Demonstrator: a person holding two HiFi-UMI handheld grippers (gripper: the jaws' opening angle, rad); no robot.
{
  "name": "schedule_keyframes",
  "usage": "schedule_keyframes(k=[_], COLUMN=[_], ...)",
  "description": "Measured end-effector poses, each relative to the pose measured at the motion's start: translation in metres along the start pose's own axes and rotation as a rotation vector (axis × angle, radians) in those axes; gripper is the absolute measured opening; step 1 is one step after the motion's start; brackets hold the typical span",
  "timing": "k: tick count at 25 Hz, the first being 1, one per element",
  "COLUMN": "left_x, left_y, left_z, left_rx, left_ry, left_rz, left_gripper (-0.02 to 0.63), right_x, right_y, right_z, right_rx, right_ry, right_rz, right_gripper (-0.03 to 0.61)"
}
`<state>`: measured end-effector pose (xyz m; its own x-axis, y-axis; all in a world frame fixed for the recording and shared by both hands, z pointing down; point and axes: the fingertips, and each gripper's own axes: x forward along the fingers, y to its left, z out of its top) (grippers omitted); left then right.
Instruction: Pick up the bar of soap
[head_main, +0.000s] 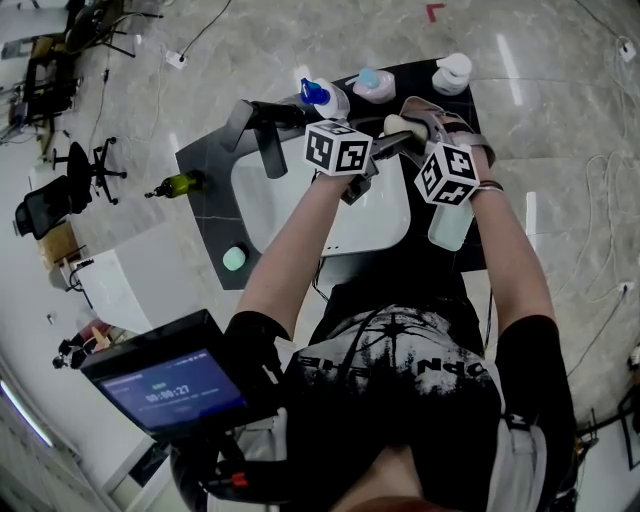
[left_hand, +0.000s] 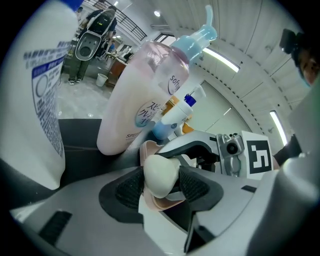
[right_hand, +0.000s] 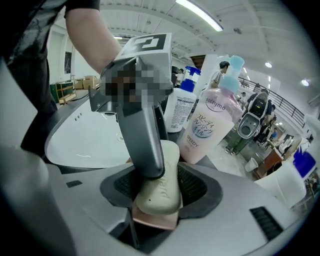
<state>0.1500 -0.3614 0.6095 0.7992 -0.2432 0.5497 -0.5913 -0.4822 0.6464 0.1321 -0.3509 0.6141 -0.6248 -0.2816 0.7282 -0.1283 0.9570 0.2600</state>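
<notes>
- My left gripper (left_hand: 160, 186) has its fingers narrowed onto the bar of soap (left_hand: 160, 172). One dark pad presses it from 9 o'clock and the other from 3 o'clock, with the bar's rounded end facing the camera between them.
- My right gripper (right_hand: 161, 192) is closed on the same bar from the opposite side. In its view the soap runs lengthwise between the pads, and both look to be against its flanks. One of my left fingers (right_hand: 142, 132) lies across the bar's upper face at about 11 o'clock.
- Both sets of jaws are part-closed on the soap, not wide, and nothing else is between them.
- In the head view the soap sits at about 1 o'clock of the white sink basin (head_main: 265, 195), towards the far side of the dark counter (head_main: 210, 215). The pink pump bottle (head_main: 372, 85) is at 11 o'clock of it and the white bottle (head_main: 452, 72) at 1 o'clock.
- The pink soap dish (right_hand: 150, 216) is directly under the bar, at 6 o'clock. The bar is tipped up over it with its near end low. I cannot tell whether it has cleared the dish.
- As I judge it, the reach and the closing are done and the lift is what is left. The task is unfinished until the bar hangs clear of the dish.
- For that lift I would raise both hands together. Two grips pulling unevenly could twist a slick bar loose.
</notes>
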Motion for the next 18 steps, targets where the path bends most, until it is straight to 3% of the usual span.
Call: schedule_keyframes(k=[18], left_x=[-0.022], left_y=[-0.001], left_z=[0.005], left_rx=[0.038], left_ry=[-0.084], left_rz=[-0.02], left_gripper=[0.193], right_x=[0.001], right_y=[-0.004], right_z=[0.024], right_rx=[-0.027], right_ry=[-0.029], right_rz=[-0.083], right_gripper=[0.213])
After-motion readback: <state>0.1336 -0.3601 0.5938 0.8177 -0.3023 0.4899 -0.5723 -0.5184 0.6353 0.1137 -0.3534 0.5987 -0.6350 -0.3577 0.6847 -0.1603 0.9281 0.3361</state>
